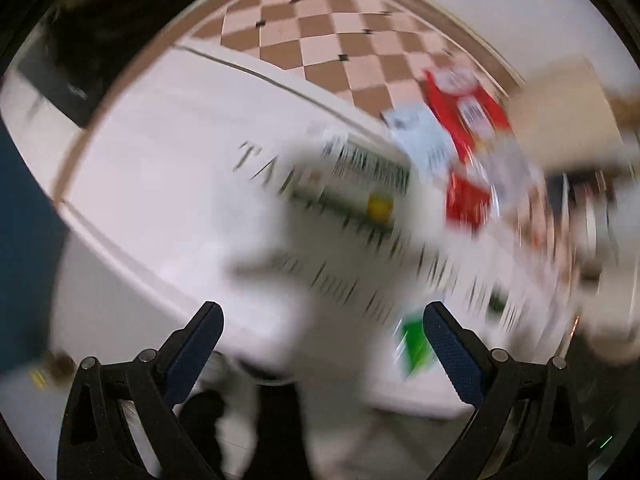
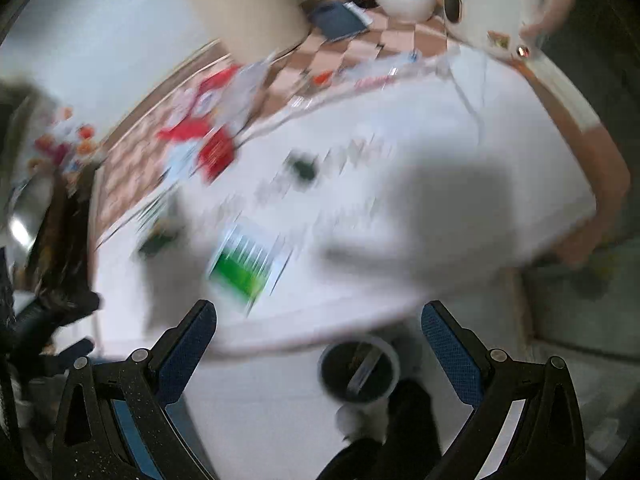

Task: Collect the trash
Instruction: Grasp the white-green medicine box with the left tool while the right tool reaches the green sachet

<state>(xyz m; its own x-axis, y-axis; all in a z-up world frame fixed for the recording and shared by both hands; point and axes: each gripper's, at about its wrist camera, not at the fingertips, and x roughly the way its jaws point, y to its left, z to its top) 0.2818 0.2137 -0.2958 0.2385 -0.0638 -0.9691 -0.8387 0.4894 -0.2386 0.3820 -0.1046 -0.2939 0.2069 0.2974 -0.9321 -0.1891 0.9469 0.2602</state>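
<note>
White paper covers the surface [image 2: 460, 128]; trash sits on it: green packet [image 2: 244, 268] at 12 o'clock of right tongs [image 2: 318, 354], red wrappers [image 1: 468, 196] at 1 o'clock of left tongs [image 1: 322, 354]. Both tongs spread, empty, likely mid-approach. Bin [image 2: 359, 372] below the near edge, probably for drops. Room open centre; clutter far side.

My left gripper [image 1: 323, 322] & right gripper [image 2: 319, 320] look identical: black plastic w/ a speckled finish, triangular cutouts in the arms, 2 round silver pivot pins per side, dark blue textured pads [image 2: 185, 354] on the inner faces of the fingers.
</note>
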